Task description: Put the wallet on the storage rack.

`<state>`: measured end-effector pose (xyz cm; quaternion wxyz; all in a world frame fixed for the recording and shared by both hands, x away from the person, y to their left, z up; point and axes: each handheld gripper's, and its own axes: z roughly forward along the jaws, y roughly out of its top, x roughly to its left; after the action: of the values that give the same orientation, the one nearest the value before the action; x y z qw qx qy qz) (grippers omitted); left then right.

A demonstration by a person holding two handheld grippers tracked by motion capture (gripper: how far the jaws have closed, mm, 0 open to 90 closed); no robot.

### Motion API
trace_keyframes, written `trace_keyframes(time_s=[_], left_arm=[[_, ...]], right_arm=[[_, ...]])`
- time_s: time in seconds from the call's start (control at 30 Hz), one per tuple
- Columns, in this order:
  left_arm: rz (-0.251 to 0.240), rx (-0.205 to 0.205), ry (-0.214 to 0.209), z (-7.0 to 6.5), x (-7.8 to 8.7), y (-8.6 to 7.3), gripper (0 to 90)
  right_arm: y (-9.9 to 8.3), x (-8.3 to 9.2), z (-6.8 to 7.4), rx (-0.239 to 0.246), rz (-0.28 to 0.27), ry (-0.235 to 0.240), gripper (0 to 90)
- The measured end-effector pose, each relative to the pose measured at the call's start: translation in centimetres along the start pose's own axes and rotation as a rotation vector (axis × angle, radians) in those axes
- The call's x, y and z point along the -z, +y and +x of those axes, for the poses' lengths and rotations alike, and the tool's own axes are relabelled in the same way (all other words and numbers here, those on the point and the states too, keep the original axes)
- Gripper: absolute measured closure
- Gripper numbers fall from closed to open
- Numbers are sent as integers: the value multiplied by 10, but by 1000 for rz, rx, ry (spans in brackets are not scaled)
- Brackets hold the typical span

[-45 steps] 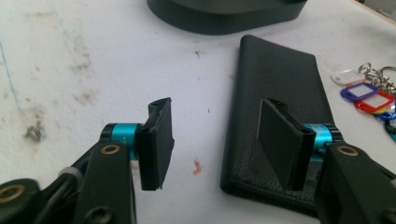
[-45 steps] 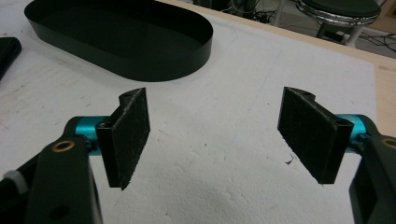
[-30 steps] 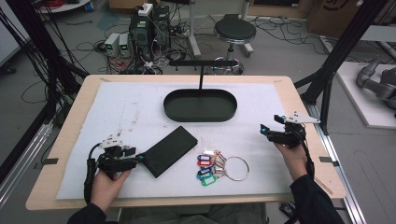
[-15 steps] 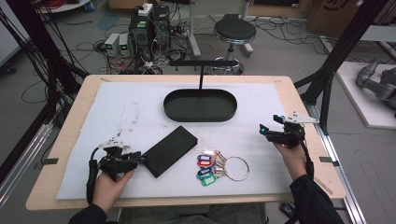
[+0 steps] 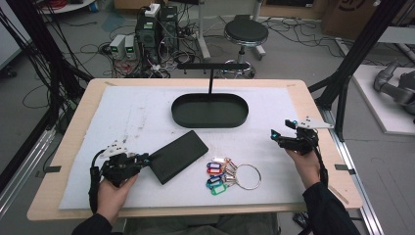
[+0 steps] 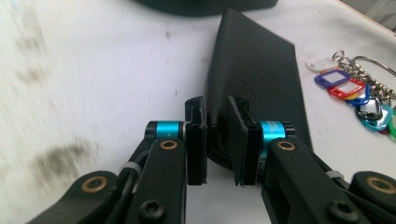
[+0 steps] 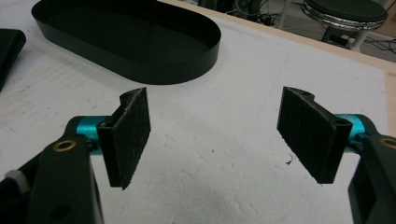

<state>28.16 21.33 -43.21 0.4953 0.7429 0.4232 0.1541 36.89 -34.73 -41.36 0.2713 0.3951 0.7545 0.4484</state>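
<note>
The black wallet (image 5: 178,155) lies flat on the white mat (image 5: 147,117), slanted, in front of the oval black tray (image 5: 210,110) and just left of the bunch of coloured key tags (image 5: 221,175). Its near-left corner sits between the fingers (image 6: 196,140) of my left gripper (image 5: 138,160). Those fingers have just been closing: a second ago they stood apart around that corner, and now they have drawn in and pinch the wallet's edge, as the left gripper view makes plain, with the dark grained leather (image 6: 254,79) running away from the pads. The wallet itself has not shifted on the mat in that time. I judge the grasp is made and the lift is what comes next; held by one corner, the wallet may sag or swing when it leaves the mat.

My right gripper (image 5: 280,137) hovers over the right side of the mat, well apart from the wallet, its fingers (image 7: 133,128) wide open with nothing between them; it has kept its place.

The mat is scuffed with grey smudges on its left half and covers most of the wooden tabletop (image 5: 313,112). A black T-shaped stand (image 5: 211,68) rises behind the tray. Beyond the tabletop I see a round stool (image 5: 243,33), boxes of electronics (image 5: 155,27) and cables across the floor.
</note>
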Motion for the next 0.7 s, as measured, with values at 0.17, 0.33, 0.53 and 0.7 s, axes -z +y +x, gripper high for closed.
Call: trace_keyframes(time_s=[0.17, 0.33, 0.53, 0.7], left_arm=[[-53, -116, 10, -7, 3, 9, 794], [-121, -291, -11, -16, 3, 17, 799], [-179, -410, -35, -26, 5, 21, 802], [-207, -451, -53, -29, 6, 22, 802]], right_arm=[[1, 2, 1, 3, -17, 1, 262], [4, 3, 6, 4, -48, 30, 265], [12, 0, 17, -4, -94, 93, 265], [19, -7, 29, -6, -124, 164, 265]])
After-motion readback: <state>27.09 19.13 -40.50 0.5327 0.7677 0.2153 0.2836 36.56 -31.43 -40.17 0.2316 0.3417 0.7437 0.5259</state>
